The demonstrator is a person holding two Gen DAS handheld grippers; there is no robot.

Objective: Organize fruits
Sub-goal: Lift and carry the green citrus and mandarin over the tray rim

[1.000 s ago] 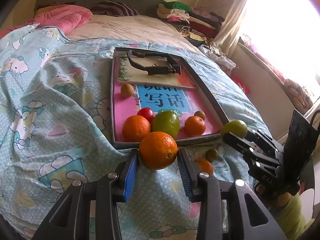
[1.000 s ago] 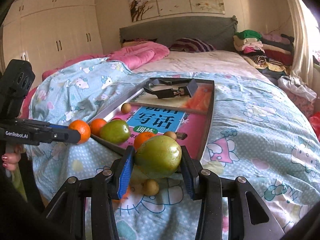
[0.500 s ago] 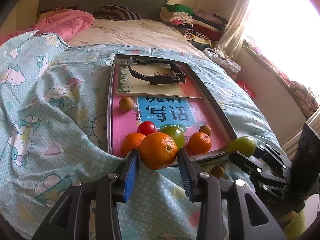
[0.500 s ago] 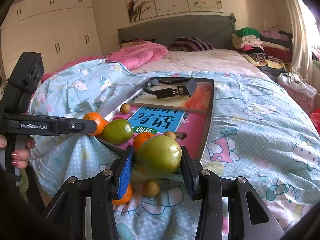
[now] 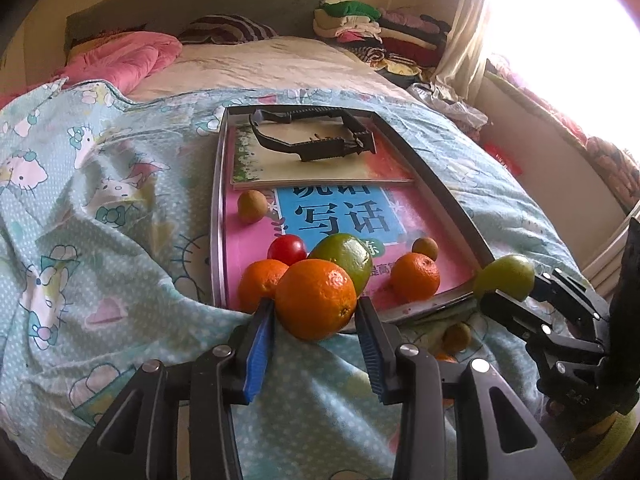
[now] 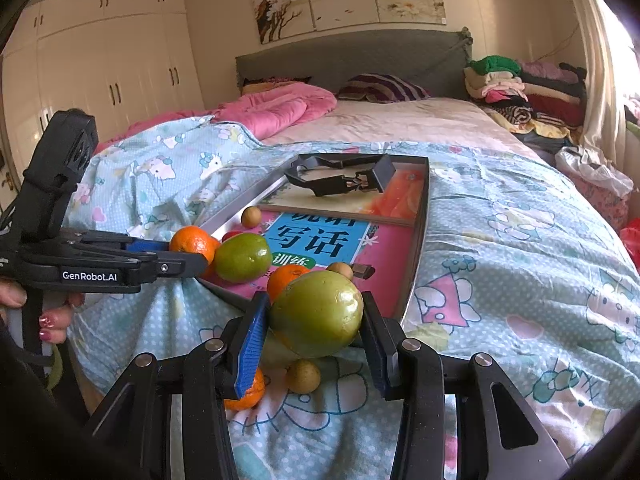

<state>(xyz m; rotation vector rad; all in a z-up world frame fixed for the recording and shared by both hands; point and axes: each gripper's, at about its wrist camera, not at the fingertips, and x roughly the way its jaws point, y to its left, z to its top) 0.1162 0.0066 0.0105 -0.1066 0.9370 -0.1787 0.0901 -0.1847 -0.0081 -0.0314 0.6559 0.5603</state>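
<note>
Spread over the bed [image 5: 120, 216], the tray [image 5: 448, 204] ahead of both tongs already holds several fruits, while left tongs [image 5: 316, 322] grip an orange [image 5: 316, 298], right tongs [image 6: 316, 330] a green fruit [image 6: 318, 314], and apparently two small fruits lie below them.

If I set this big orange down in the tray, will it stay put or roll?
The round, glossy large orange held in the left tool will probably roll. The metal-rimmed tray lies on a soft, rumpled quilt and looks tilted. Its rim and the small orange and green fruit clustered there may stop it.
</note>
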